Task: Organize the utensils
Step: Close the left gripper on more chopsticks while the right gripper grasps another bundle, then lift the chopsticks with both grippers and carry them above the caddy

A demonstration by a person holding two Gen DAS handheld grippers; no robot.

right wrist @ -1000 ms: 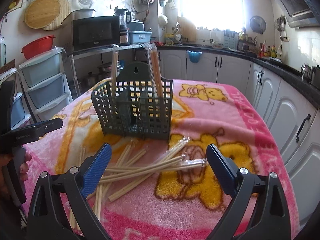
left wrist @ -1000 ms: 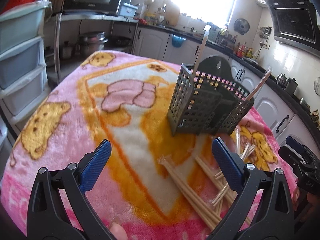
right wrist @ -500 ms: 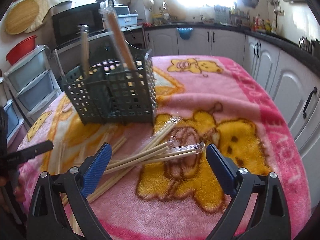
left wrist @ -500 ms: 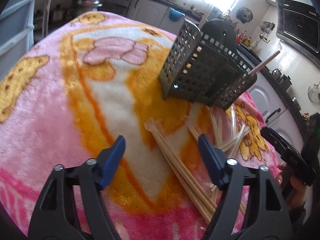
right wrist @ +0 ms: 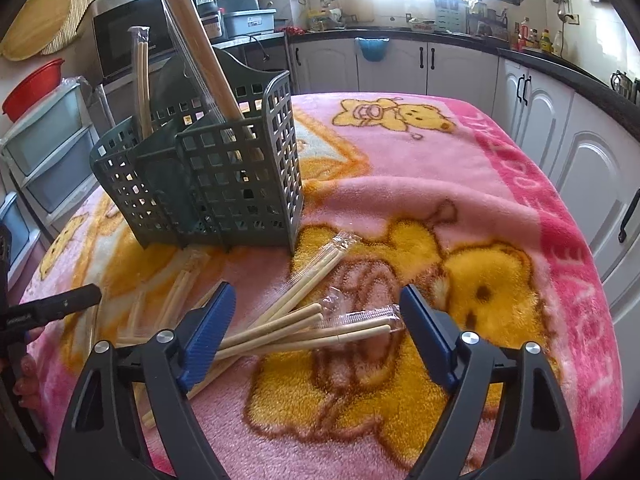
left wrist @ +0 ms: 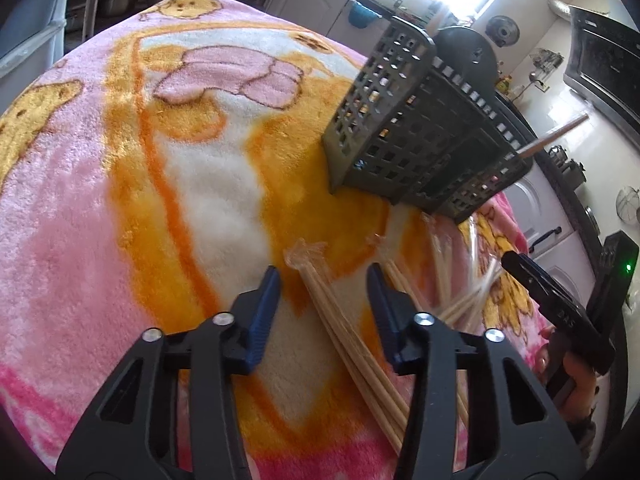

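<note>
A dark green grid utensil basket (left wrist: 400,120) (right wrist: 208,176) stands on the pink cartoon blanket (left wrist: 120,200) (right wrist: 480,184). Wrapped chopstick pairs (right wrist: 142,80) stand upright in it. More wrapped wooden chopsticks lie scattered in front of it. My left gripper (left wrist: 323,270) hangs low over one wrapped bundle (left wrist: 340,332). Its jaws are closing, with the bundle between the blue pads (left wrist: 264,312) and clear of both. My right gripper (right wrist: 317,287) straddles a fan of wrapped chopsticks (right wrist: 320,330); its jaws are closing too, and they stand wide of the sticks.
The right gripper's black finger (left wrist: 560,312) and a hand show at the right edge of the left wrist view. The left gripper's finger (right wrist: 52,306) shows at the left edge of the right wrist view. White cabinets (right wrist: 540,120) flank the table, with plastic drawers (right wrist: 48,152) and a microwave (right wrist: 128,36) behind.
My left gripper has sunk toward the chopstick bundle and its jaws have narrowed a lot. My right gripper has come lower and closer to the fanned chopsticks, with its jaws slightly narrower.
</note>
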